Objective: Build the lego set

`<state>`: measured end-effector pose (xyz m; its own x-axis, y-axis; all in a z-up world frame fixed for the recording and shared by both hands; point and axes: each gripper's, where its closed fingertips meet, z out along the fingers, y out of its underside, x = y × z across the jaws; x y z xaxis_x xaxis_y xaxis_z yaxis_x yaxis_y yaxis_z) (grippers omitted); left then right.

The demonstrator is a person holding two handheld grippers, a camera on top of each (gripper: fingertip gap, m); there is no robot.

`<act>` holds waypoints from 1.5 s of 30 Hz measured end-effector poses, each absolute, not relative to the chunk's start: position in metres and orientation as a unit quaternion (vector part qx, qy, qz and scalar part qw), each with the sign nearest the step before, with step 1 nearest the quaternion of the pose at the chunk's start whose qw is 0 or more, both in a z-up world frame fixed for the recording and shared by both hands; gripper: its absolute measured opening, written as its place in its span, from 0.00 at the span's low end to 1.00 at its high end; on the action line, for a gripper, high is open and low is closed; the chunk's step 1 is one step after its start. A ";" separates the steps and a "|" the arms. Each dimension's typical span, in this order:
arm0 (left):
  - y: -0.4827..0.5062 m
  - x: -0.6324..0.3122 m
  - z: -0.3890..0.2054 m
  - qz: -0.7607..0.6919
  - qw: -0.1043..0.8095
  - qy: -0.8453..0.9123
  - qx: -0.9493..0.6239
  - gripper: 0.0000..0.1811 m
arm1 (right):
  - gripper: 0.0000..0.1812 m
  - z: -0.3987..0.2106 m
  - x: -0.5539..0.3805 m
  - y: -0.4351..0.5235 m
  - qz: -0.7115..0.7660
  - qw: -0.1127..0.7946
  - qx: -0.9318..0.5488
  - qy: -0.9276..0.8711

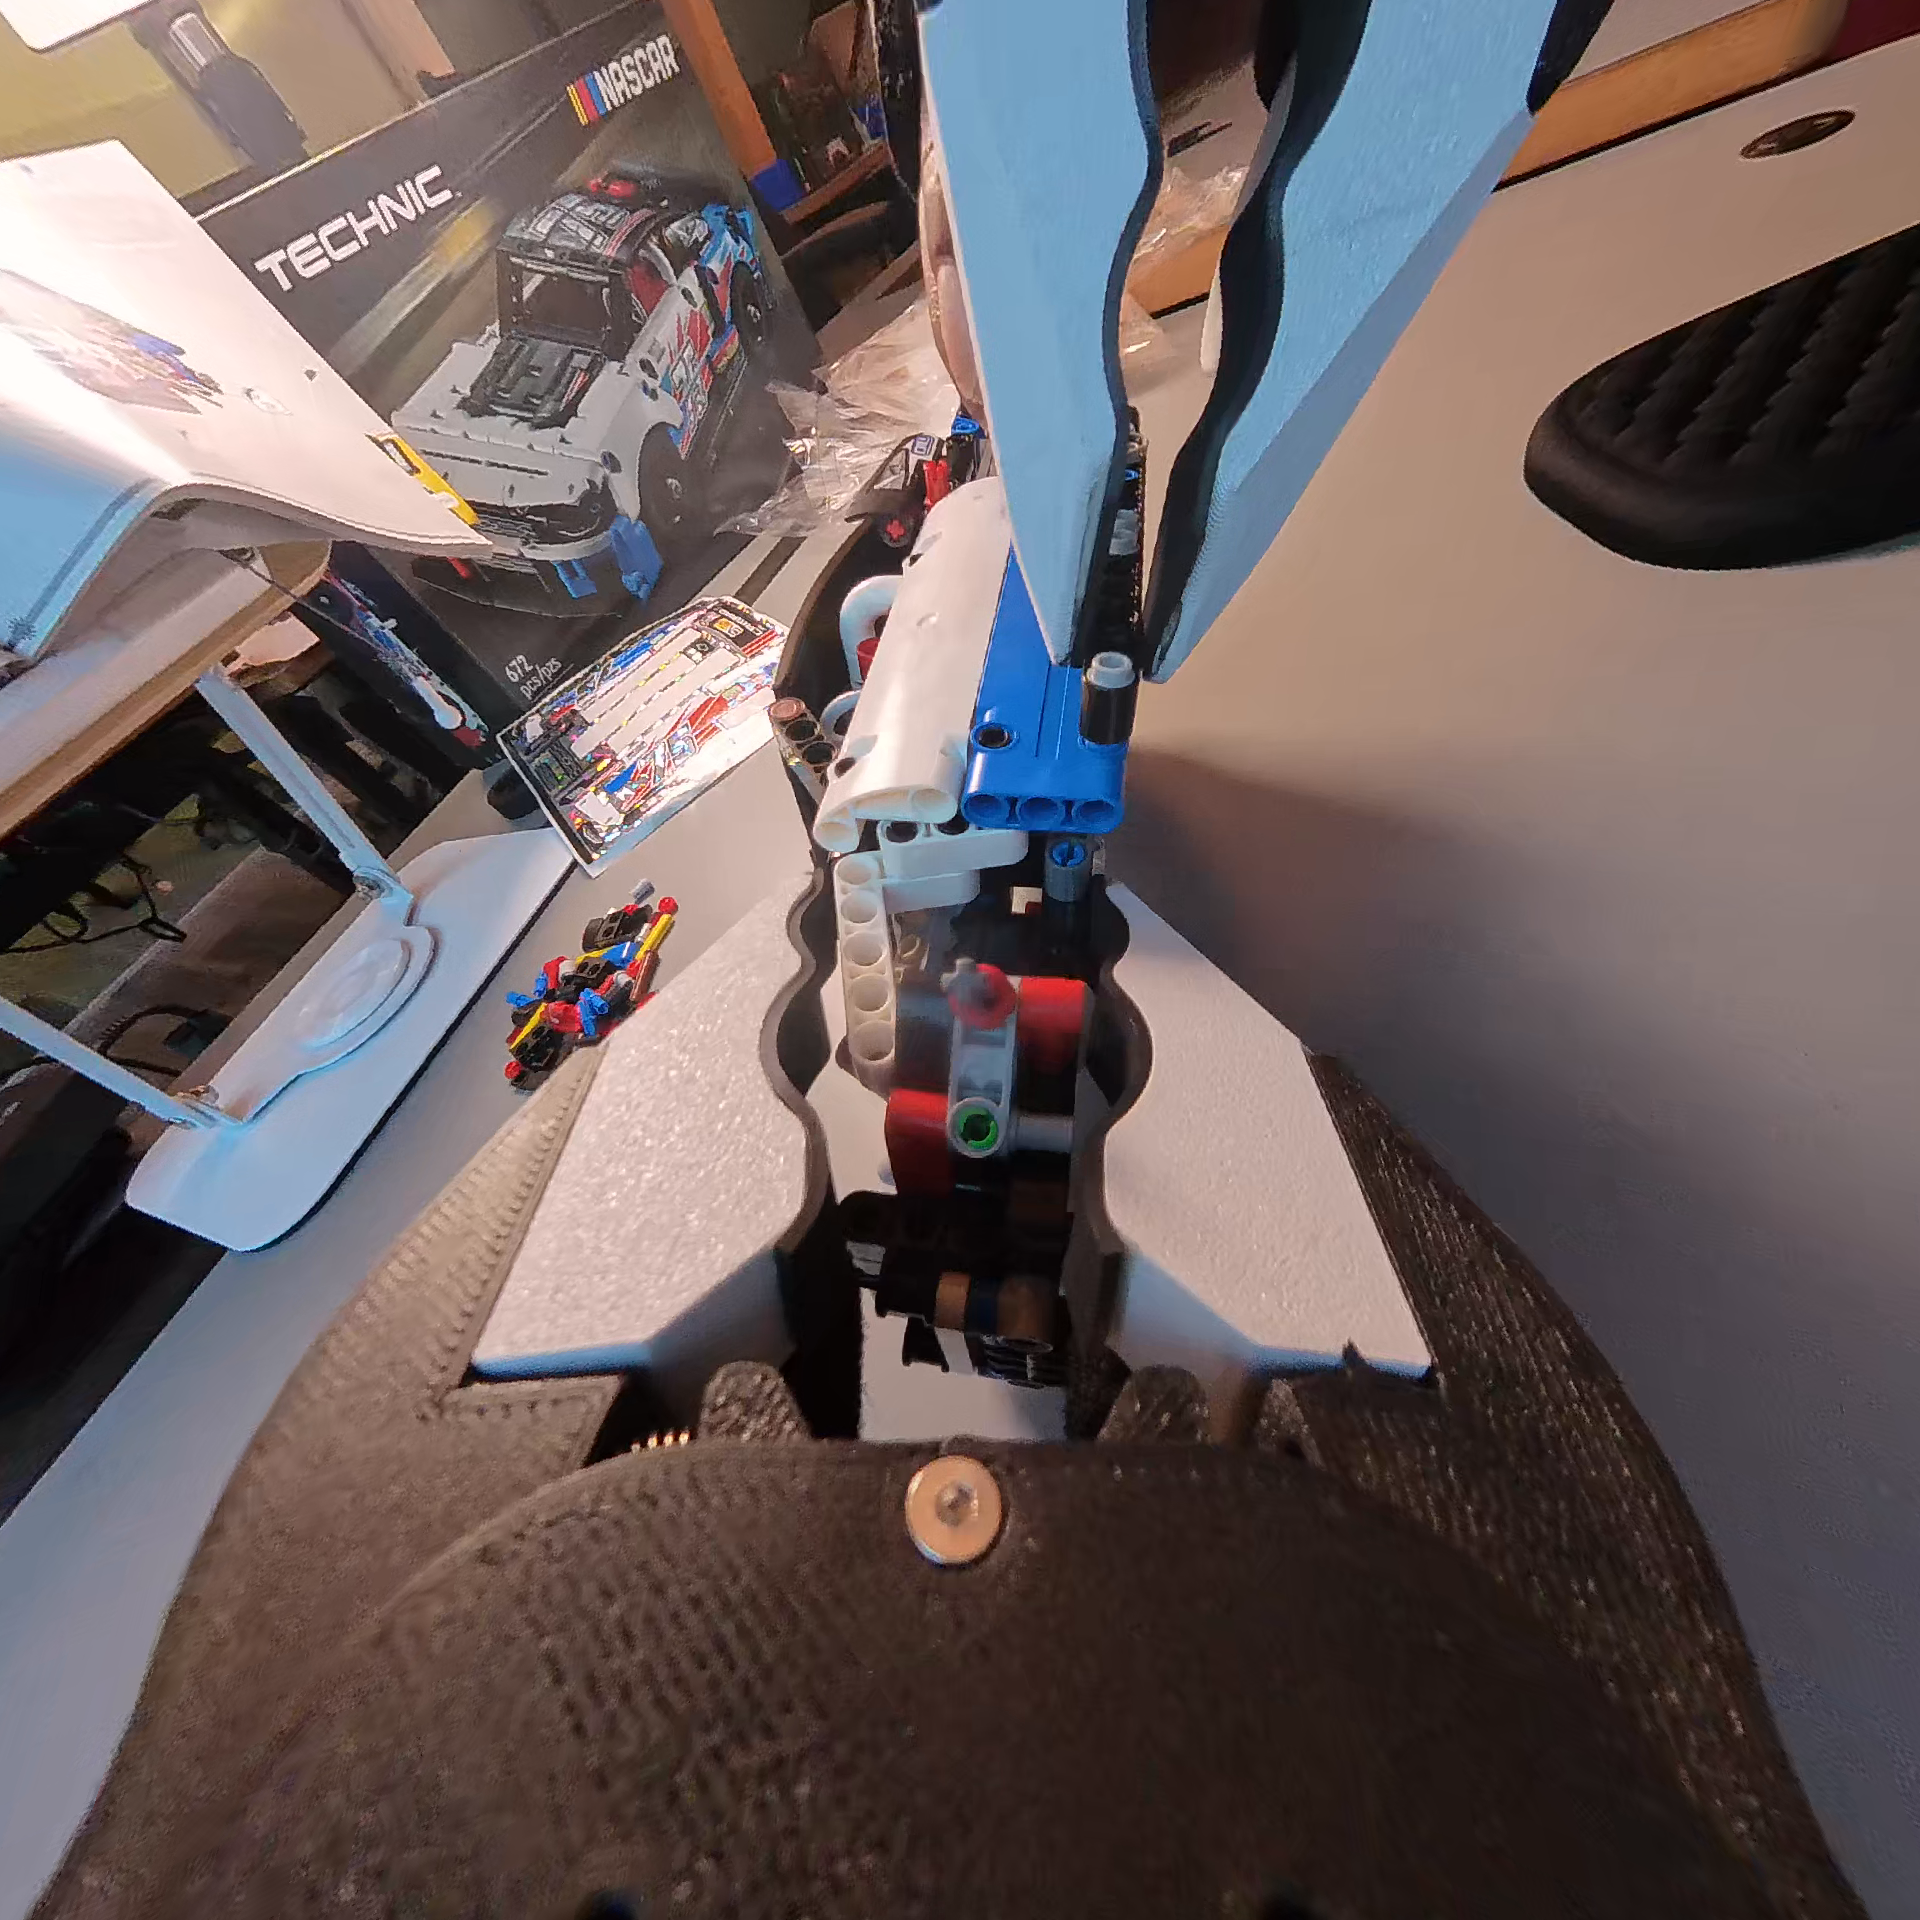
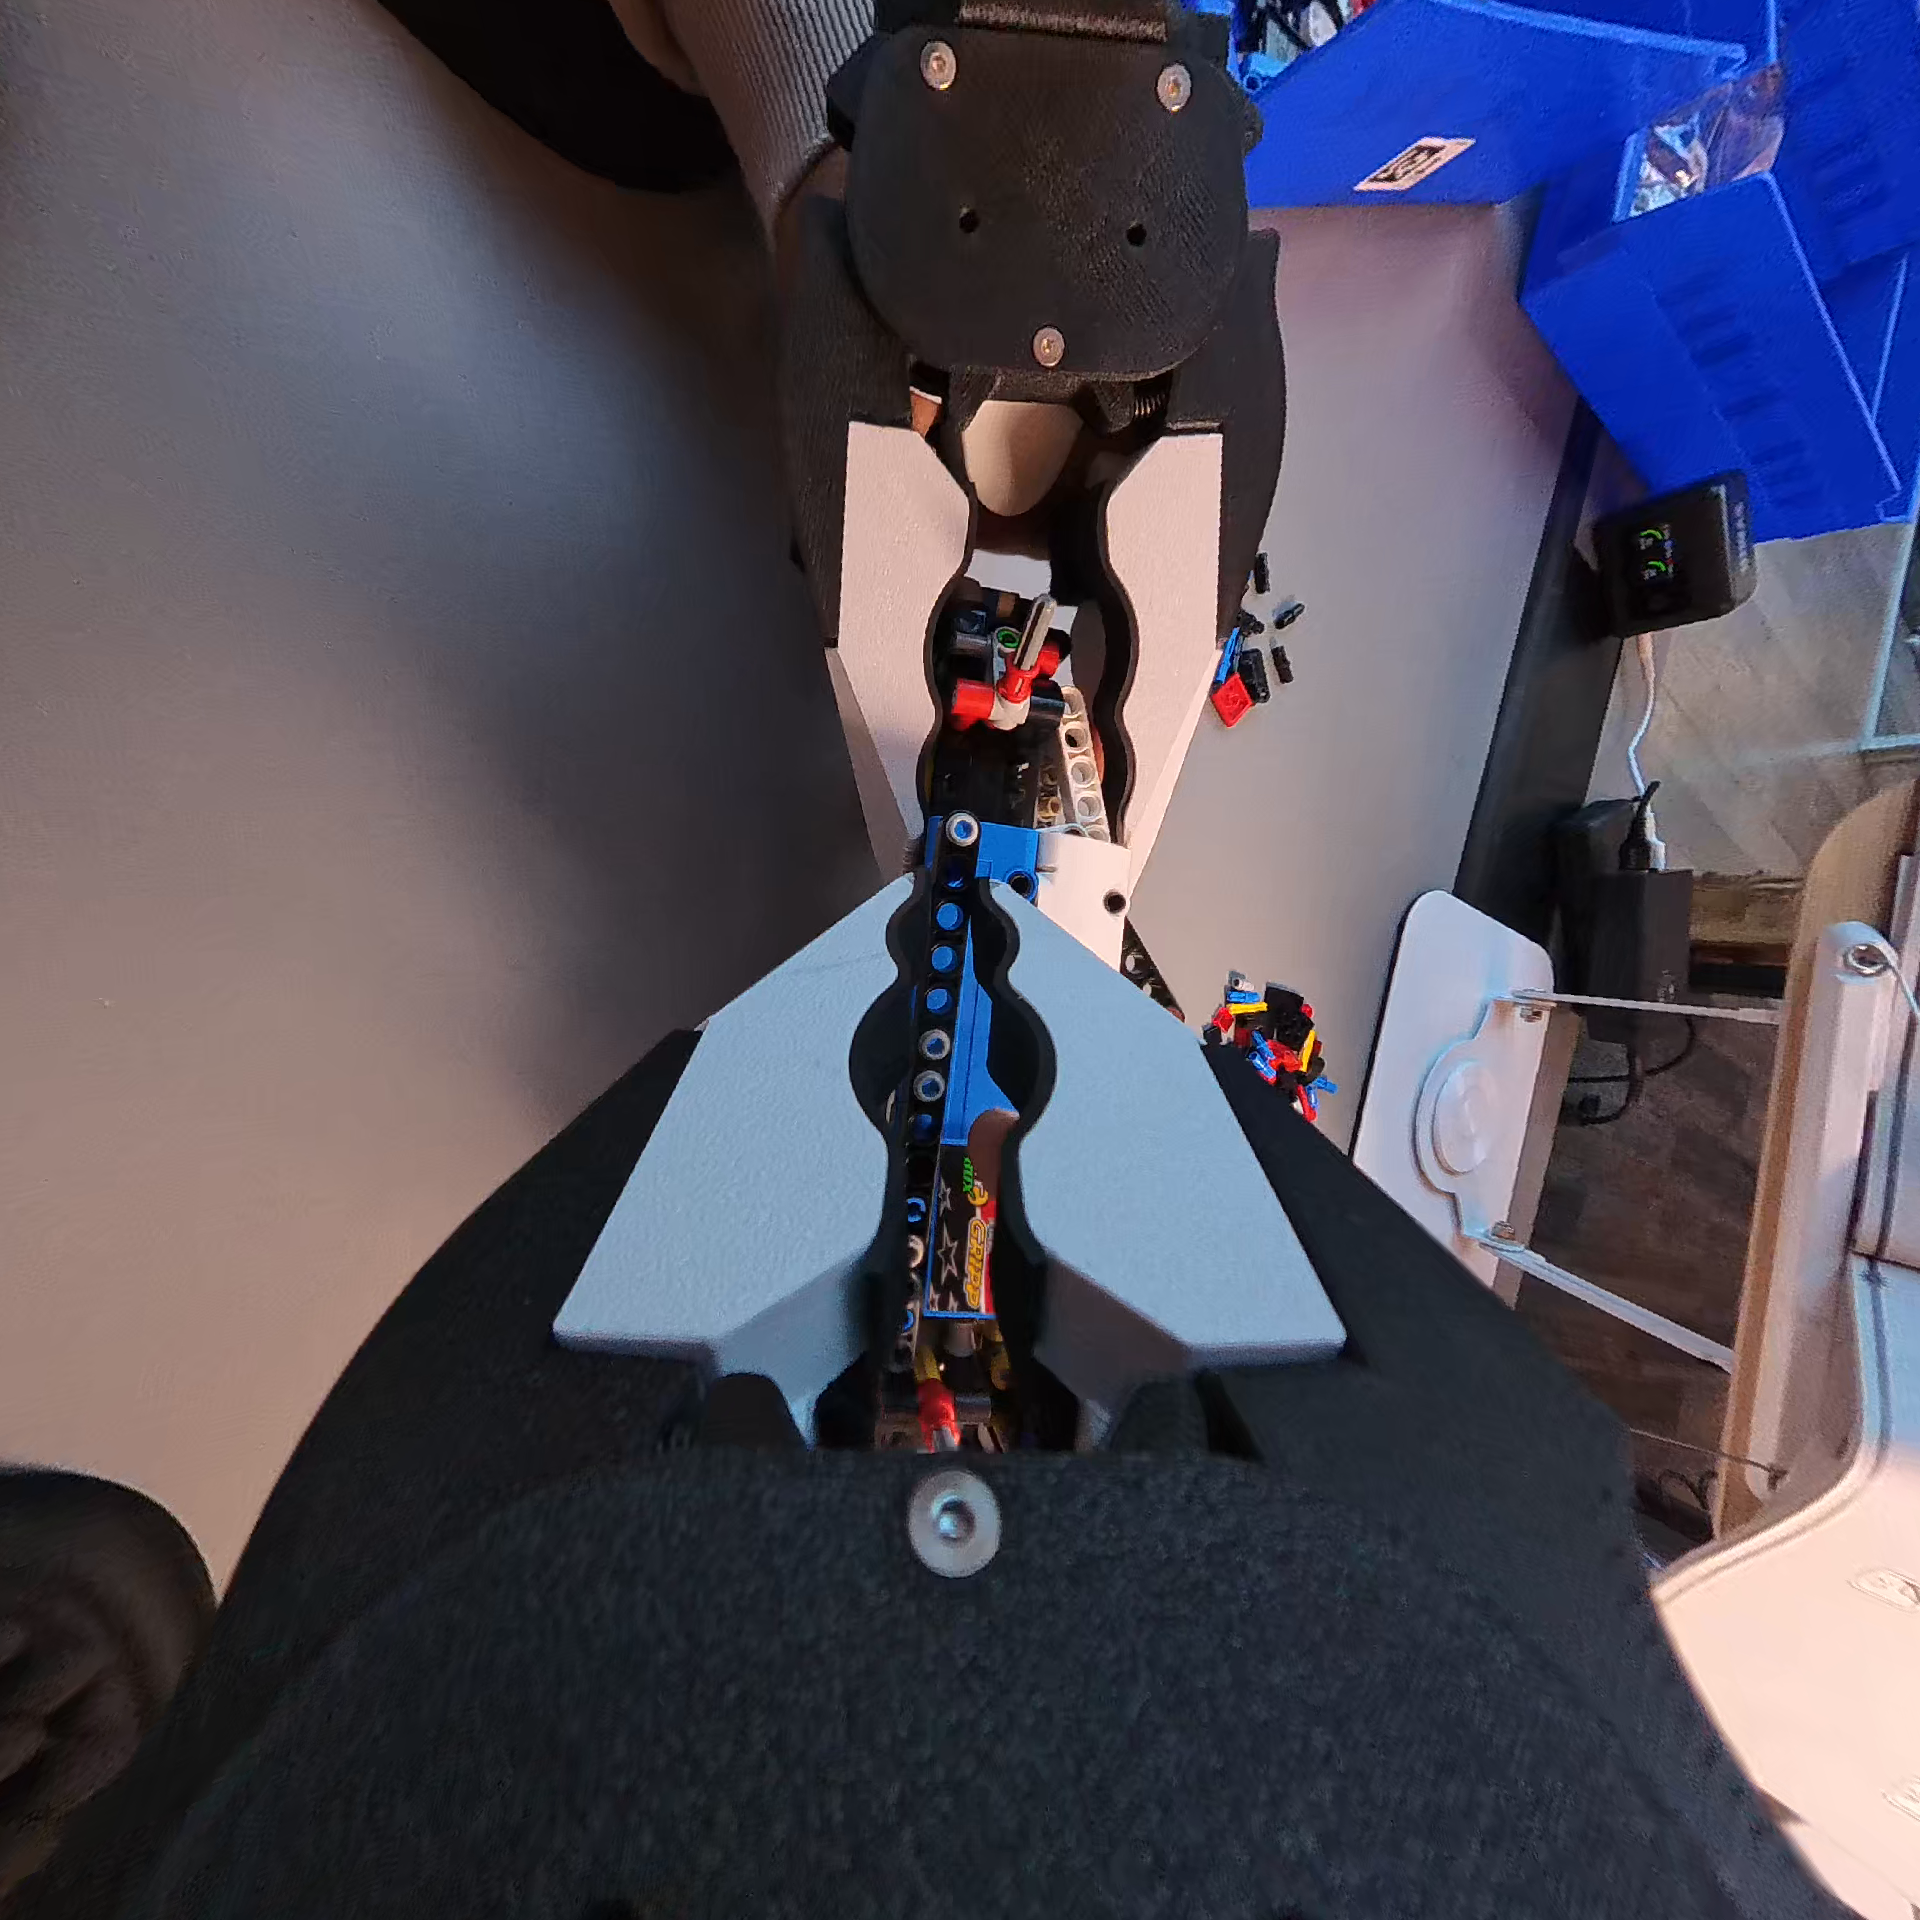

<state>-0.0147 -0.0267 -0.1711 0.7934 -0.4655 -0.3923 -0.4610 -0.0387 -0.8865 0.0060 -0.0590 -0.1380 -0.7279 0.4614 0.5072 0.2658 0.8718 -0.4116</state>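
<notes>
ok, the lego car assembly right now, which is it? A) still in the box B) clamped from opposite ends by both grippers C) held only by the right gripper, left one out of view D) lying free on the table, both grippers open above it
B: the left gripper closes on the red-and-grey end of the lego assembly, while the right gripper closes on its blue beam end, the two facing each other.

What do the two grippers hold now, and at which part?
Both hold the lego model. The left gripper clamps its end with red parts; the right gripper clamps the other end, on the blue panel.
</notes>
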 end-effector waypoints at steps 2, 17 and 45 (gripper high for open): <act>-0.025 -0.014 -0.171 0.004 0.610 0.320 -0.725 0.26 | 0.02 -0.139 0.006 -0.058 0.149 0.300 -0.197 -0.921; -0.027 -0.015 -0.158 -0.108 0.587 0.273 -0.754 0.26 | 0.02 -0.120 0.000 -0.050 0.185 0.199 -0.253 -0.929; -0.026 -0.001 -0.155 -0.204 0.611 0.235 -0.727 0.35 | 0.03 -0.134 0.027 -0.028 0.164 0.160 -0.249 -0.941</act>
